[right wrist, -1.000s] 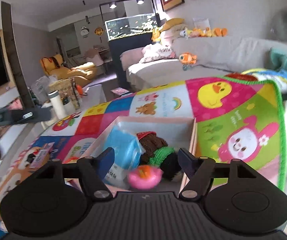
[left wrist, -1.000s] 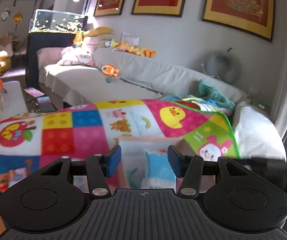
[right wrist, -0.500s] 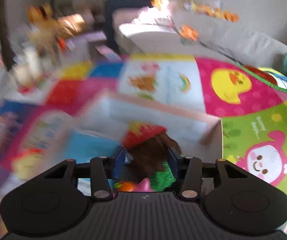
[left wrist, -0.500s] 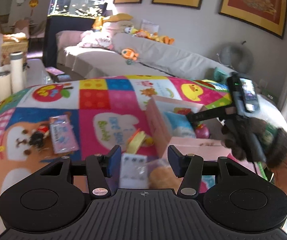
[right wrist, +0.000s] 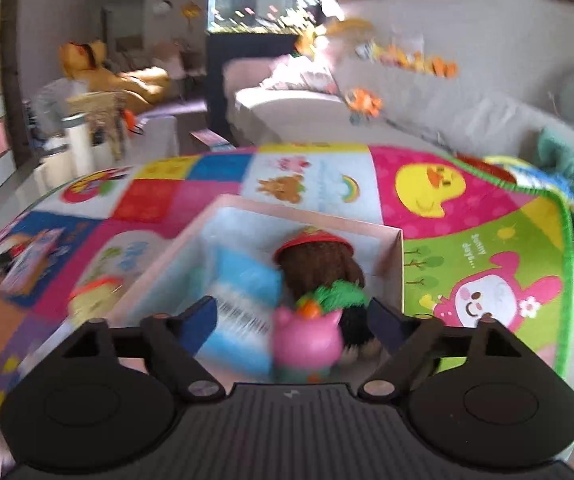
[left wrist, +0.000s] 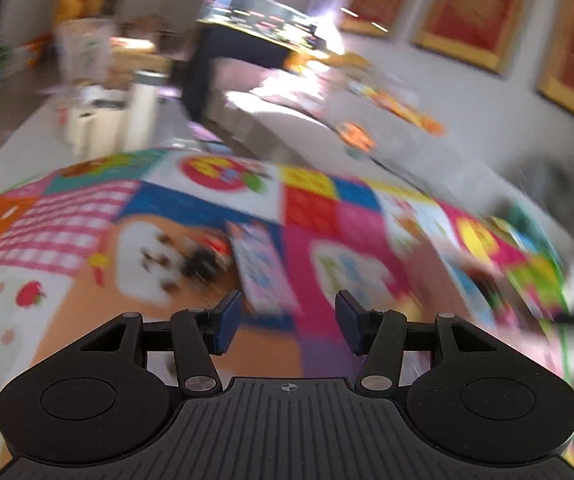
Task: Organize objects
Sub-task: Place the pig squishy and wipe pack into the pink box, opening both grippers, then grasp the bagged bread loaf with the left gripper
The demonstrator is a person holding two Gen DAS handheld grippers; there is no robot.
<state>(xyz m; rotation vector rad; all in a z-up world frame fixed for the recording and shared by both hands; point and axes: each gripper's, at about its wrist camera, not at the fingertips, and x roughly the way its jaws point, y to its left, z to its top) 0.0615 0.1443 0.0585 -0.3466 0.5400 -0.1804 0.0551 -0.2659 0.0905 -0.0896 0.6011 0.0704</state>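
A pink open box (right wrist: 391, 240) stands on the colourful play mat (right wrist: 467, 248). Inside lie a blue packet (right wrist: 247, 292), a brown plush with a red hat (right wrist: 319, 264) and a pink pig toy (right wrist: 307, 340). My right gripper (right wrist: 293, 320) is open just above the box's near end, with the pig toy between its fingers but not gripped. My left gripper (left wrist: 287, 322) is open and empty over the mat (left wrist: 87, 224), near a flat pink-and-blue card packet (left wrist: 263, 264) and a small dark toy (left wrist: 203, 264). The left wrist view is blurred.
A yellow-orange toy (right wrist: 95, 296) and the card packet (right wrist: 31, 256) lie on the mat left of the box. A white bottle (left wrist: 139, 112) and cups stand on a table beyond the mat. A grey sofa (right wrist: 427, 120) with plush toys lies behind.
My left gripper has swung left, away from the box, toward the card packet and dark toy. My right gripper narrowed half a second ago and is now wide open again over the box.
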